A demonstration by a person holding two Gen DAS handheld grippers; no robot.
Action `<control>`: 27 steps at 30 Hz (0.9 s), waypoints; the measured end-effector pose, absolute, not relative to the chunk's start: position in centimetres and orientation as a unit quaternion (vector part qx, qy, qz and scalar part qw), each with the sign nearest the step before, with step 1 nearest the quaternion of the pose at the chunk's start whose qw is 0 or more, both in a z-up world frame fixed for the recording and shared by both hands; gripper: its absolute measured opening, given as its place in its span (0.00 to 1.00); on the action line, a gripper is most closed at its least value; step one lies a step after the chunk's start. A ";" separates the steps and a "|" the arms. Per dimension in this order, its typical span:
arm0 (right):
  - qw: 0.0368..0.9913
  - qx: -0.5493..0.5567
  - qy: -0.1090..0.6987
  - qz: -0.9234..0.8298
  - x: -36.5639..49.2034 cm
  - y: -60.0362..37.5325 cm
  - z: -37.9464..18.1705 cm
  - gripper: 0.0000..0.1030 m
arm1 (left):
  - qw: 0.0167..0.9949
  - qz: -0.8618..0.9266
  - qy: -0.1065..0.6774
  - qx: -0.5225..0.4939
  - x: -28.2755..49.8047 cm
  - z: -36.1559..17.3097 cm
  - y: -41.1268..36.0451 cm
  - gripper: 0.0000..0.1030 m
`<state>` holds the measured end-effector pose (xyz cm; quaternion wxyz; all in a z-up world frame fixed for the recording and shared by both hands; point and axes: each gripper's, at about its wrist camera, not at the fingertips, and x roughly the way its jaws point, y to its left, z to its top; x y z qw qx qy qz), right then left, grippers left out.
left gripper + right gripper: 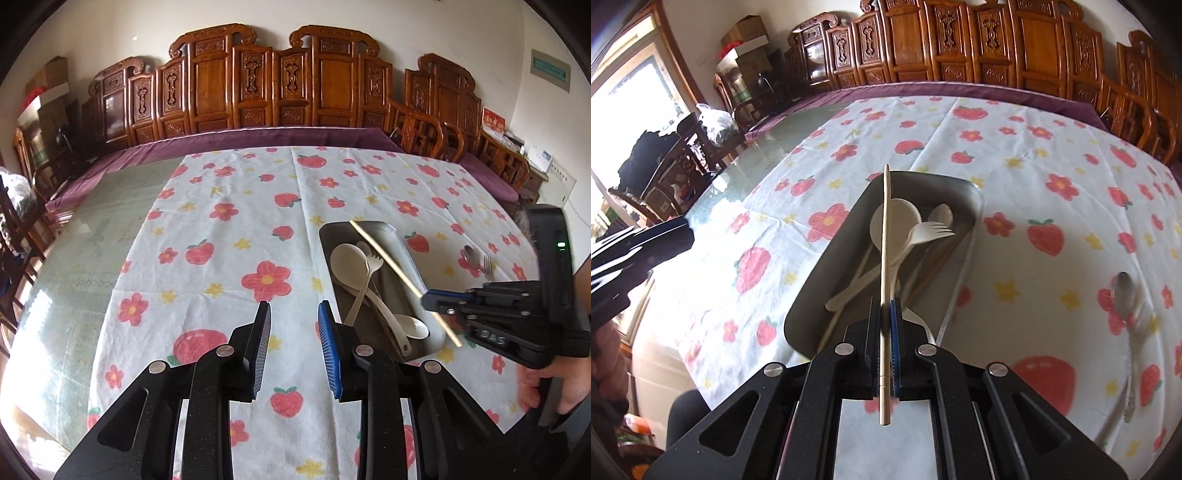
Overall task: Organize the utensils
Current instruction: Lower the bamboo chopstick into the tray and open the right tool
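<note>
1. From the left wrist view, the jaws of the left gripper point(294, 334) stand wide apart with nothing between them, hovering over the flowered cloth point(221, 236) on the worktop, just beside the metal tray point(400, 230). To the right, the right gripper point(430, 301) pinches a chopstick point(384, 256) slanting across the tray, above a pale spoon point(347, 260) and pale fork point(369, 273).

2. From the right wrist view, the right gripper's point(885, 325) jaws are clamped on the chopstick point(885, 236) near its thick end; its tip reaches over the tray point(827, 258). A steel spoon point(1125, 291) and steel fork point(1137, 332) lie on the cloth, well apart from the tray. The chopstick looks light, stiff and smooth, so it may pivot; gripping nearer mid-length would steady it.
</note>
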<state>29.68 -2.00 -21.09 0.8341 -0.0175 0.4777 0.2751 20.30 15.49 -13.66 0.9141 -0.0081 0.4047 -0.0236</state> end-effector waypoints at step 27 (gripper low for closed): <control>0.831 -0.021 0.482 0.276 31.0 -1.4 -23.2 0.07 | 0.907 -0.029 0.421 0.021 20.6 -15.9 13.9 0.24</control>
